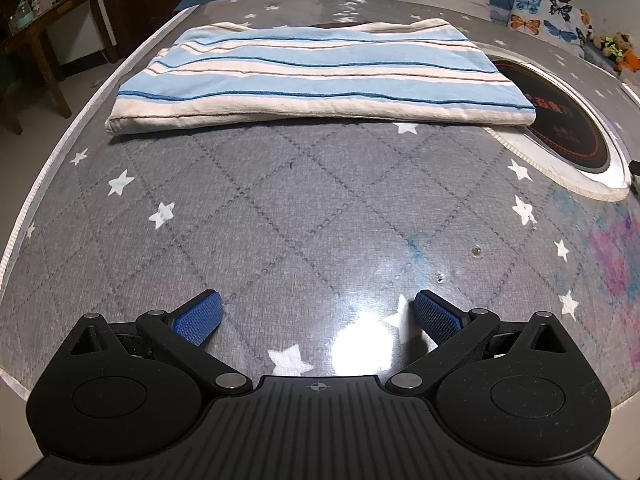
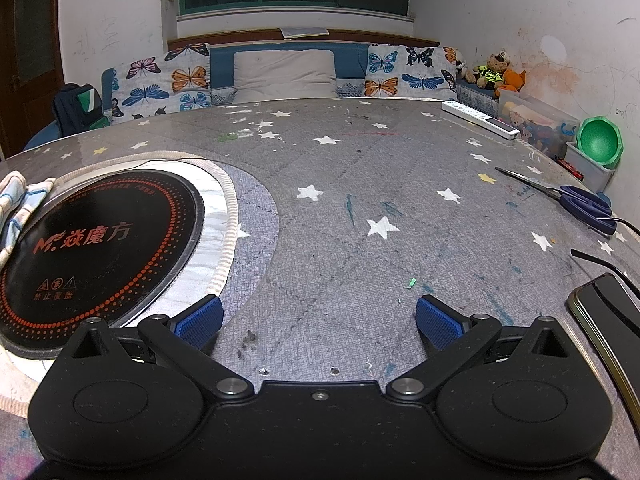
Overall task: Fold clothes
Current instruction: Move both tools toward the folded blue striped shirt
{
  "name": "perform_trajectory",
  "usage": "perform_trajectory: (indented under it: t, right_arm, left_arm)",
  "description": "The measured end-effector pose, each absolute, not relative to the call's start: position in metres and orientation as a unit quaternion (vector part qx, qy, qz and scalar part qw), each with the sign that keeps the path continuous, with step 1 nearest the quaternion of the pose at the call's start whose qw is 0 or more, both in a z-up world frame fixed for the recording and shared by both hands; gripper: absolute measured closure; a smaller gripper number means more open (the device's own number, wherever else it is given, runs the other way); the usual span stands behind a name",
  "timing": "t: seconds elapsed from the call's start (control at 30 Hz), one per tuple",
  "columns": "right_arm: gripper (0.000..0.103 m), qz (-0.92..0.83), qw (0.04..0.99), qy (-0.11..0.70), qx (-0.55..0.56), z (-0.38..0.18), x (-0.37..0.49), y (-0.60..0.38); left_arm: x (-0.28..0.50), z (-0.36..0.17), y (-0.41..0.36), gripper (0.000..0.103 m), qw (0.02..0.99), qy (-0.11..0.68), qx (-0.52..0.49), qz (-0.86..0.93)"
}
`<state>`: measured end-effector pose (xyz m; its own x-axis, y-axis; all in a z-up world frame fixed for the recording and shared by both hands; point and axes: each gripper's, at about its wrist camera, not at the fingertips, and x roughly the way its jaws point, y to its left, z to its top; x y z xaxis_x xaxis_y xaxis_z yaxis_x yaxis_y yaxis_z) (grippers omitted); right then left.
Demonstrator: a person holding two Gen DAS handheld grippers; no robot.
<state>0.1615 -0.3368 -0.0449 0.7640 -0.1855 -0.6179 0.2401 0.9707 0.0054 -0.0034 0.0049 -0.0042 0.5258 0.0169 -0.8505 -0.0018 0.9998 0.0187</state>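
Observation:
A blue and white striped garment (image 1: 312, 76) lies folded flat as a rectangle at the far side of the grey star-print table (image 1: 280, 208). Its edge also shows at the far left of the right wrist view (image 2: 18, 200). My left gripper (image 1: 316, 314) is open and empty, low over the table, well short of the garment. My right gripper (image 2: 318, 316) is open and empty over bare table, to the right of the garment.
A black round induction hob (image 2: 96, 248) is set into the table, partly under the garment's right end (image 1: 560, 120). Scissors (image 2: 576, 200), a phone (image 2: 608, 320) and a power strip (image 2: 480, 118) lie near the right edge. A sofa with butterfly cushions (image 2: 280, 76) stands behind.

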Motion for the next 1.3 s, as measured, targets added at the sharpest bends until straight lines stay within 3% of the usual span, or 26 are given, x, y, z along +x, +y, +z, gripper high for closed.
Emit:
perform_trajectory:
  t: [0.53, 0.8, 1.2, 1.3]
  right_arm:
    - [0.000, -0.119, 0.937, 0.327, 0.029, -0.042, 0.162, -0.333]
    - [0.000, -0.032, 0.945, 0.327, 0.010, -0.021, 0.162, -0.291]
    - [0.000, 0.165, 0.930, 0.329, -0.012, 0.007, 0.184, -0.178]
    - [0.004, 0.185, 0.926, 0.327, -0.019, 0.010, 0.188, -0.160]
  left_arm:
    - [0.014, 0.014, 0.016, 0.000, 0.863, 0.504, -0.007, -0.013]
    - [0.047, 0.046, 0.068, 0.001, 0.888, 0.458, -0.013, 0.043]
    - [0.149, 0.042, 0.170, 0.017, 0.884, 0.446, -0.069, 0.120]
    - [0.171, 0.042, 0.176, 0.017, 0.884, 0.448, -0.066, 0.121]
